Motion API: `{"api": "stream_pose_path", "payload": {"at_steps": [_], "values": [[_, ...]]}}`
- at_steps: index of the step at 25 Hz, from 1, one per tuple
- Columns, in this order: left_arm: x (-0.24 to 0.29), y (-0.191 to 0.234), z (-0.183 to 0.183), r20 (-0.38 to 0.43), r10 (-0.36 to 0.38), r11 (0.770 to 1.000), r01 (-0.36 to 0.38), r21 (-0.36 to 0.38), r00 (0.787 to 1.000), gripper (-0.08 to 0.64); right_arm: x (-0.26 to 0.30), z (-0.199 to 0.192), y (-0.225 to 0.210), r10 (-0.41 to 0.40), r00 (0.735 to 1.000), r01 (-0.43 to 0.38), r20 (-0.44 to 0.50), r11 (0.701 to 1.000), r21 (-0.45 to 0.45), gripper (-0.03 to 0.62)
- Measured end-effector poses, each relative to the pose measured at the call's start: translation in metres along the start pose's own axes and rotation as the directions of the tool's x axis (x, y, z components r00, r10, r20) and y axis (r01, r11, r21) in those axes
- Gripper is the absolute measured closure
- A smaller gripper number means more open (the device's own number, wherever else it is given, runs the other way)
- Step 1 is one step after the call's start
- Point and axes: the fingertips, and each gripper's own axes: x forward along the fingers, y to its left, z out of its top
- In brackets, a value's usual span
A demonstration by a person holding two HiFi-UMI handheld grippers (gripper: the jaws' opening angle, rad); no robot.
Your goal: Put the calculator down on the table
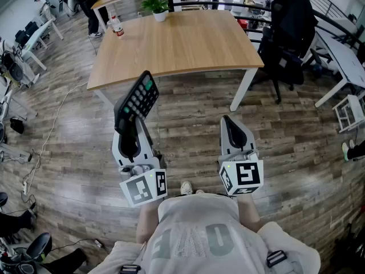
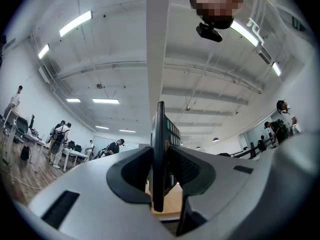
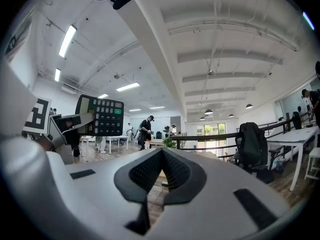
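Calculator (image 1: 138, 97) base buried between left gripper (image 1: 129, 123) jaws

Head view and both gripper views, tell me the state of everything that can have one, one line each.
calculator: clamped edge-on, tilted upward, held in the air, not yet on the table.
left hand-held gripper: shut on the calculator.
right hand-held gripper: jaws together, nothing between them.
table: carries a plant and a bottle near its far edge.
bottle: upright.
plant: upright in its pot.
office chair: jacket draped over it.
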Motion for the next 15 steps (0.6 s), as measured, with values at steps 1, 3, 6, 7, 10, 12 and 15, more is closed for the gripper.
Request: {"api": "stream_pose_path", "payload": {"at_steps": [1,3,6,7,10,12,15], "values": [[0.000,0.002,0.000,0.002,-0.001,1.000,0.001,-0.001,1.000,0.437,0.001,0.000,0.002,0.002,1.000,-0.002,0.000,1.000,-0.001,0.574],[0.002,0.004,0.001,0.006,-0.003,1.000,0.003,-0.003,1.000,0.437,0.004,0.001,0.005,0.004,1.000,-0.004,0.001,1.000,-0.003,0.574],[0.005,0.005,0.001,0.015,-0.006,1.000,0.006,-0.006,1.000,0.437,0.009,0.002,0.005,0.007,1.000,-0.007,0.005,1.000,-0.007,0.574],[0.006,0.005,0.000,0.017,-0.005,1.000,0.005,-0.007,1.000,0.437,0.011,0.002,0.005,0.006,1.000,-0.006,0.005,1.000,-0.008,0.574],[0.008,0.010,-0.003,0.016,0.000,1.000,0.000,-0.010,1.000,0.437,0.015,-0.002,0.004,-0.011,1.000,0.011,0.006,1.000,-0.004,0.574],[0.008,0.018,-0.005,0.011,0.005,1.000,-0.005,-0.013,1.000,0.437,0.018,-0.002,0.005,-0.022,1.000,0.021,0.013,1.000,0.009,0.574],[0.013,0.033,-0.008,0.010,0.015,1.000,-0.015,-0.018,1.000,0.437,0.025,-0.001,0.011,-0.021,1.000,0.021,0.015,1.000,0.013,0.574]]}}
